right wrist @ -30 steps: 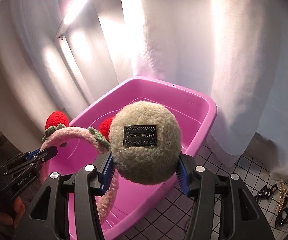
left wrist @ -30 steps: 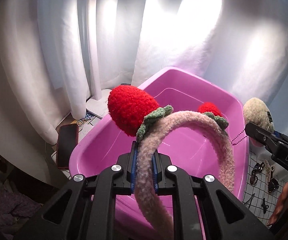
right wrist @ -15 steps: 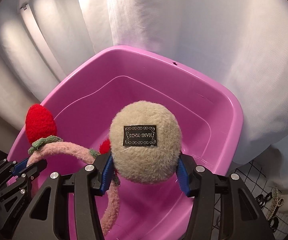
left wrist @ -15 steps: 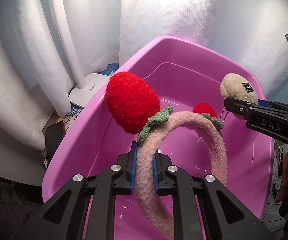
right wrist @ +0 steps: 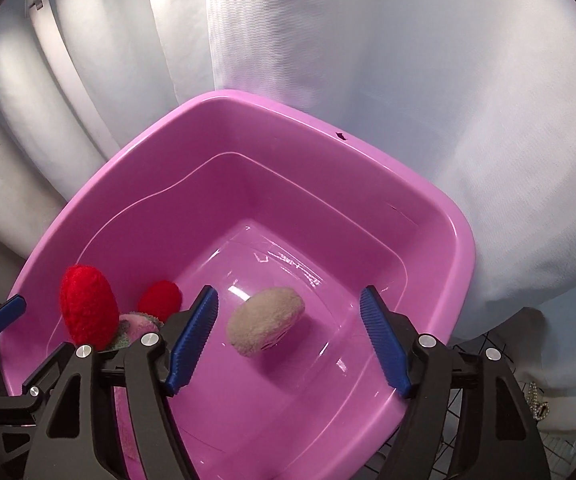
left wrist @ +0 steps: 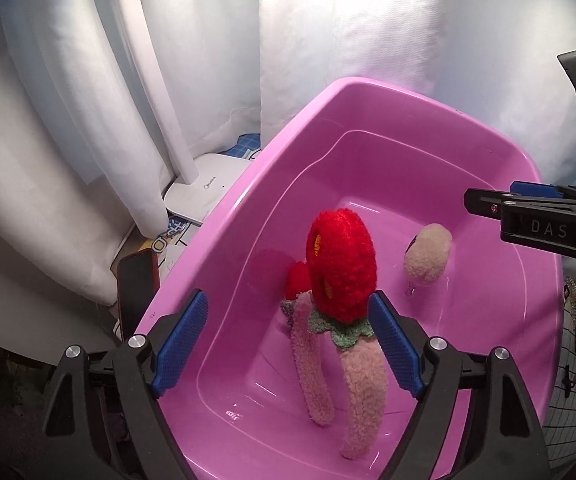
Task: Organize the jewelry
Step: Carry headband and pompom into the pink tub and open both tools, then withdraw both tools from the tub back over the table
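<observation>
A pink fuzzy headband (left wrist: 362,384) with red strawberry ears (left wrist: 342,266) lies loose inside the pink plastic tub (left wrist: 388,92), just below my open left gripper (left wrist: 288,340). A beige plush pom-pom charm (left wrist: 428,256) is loose in the tub beyond it. In the right wrist view the pom-pom (right wrist: 266,320) is between and below the fingers of my open right gripper (right wrist: 288,332), over the tub (right wrist: 454,232). The strawberry ears (right wrist: 88,310) show at the left there. The right gripper also shows in the left wrist view (left wrist: 528,216), above the tub's right rim.
White curtains hang behind the tub. A white lamp base (left wrist: 204,192) and a dark phone (left wrist: 136,280) lie left of the tub. A black wire grid (left wrist: 568,360) with jewellery (right wrist: 536,404) lies to the right.
Both grippers moved over the tub and opened. The headband dropped out of the left gripper and the pom-pom out of the right gripper into the tub.
</observation>
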`<action>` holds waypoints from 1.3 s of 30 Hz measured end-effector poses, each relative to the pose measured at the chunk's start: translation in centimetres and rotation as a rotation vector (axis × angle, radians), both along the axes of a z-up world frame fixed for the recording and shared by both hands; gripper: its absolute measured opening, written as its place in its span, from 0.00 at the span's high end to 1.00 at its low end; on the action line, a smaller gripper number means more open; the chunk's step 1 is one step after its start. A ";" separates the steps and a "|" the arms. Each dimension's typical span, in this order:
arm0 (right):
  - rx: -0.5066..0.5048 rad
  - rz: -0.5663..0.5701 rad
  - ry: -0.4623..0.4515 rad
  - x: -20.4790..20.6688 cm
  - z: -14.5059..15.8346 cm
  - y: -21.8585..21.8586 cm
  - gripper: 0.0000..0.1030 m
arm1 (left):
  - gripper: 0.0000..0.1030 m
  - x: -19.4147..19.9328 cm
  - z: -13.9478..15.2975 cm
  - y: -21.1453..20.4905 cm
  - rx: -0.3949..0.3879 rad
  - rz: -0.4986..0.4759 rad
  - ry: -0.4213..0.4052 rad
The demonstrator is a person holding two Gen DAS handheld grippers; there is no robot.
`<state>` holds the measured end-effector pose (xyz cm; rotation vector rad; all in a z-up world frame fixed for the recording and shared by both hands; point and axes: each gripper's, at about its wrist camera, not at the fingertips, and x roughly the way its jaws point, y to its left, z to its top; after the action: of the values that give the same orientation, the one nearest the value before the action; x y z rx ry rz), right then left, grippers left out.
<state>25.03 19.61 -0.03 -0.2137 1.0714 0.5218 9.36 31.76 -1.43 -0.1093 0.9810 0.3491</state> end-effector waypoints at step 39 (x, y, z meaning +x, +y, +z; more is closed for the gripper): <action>0.232 -0.108 -0.075 -11.9 4.2 -17.8 0.32 | 0.17 -6.6 4.7 -12.6 0.019 -0.080 -0.112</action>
<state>13.10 1.80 4.14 0.0283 0.9348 0.5320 2.79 19.21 3.22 -0.0717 0.8685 0.2759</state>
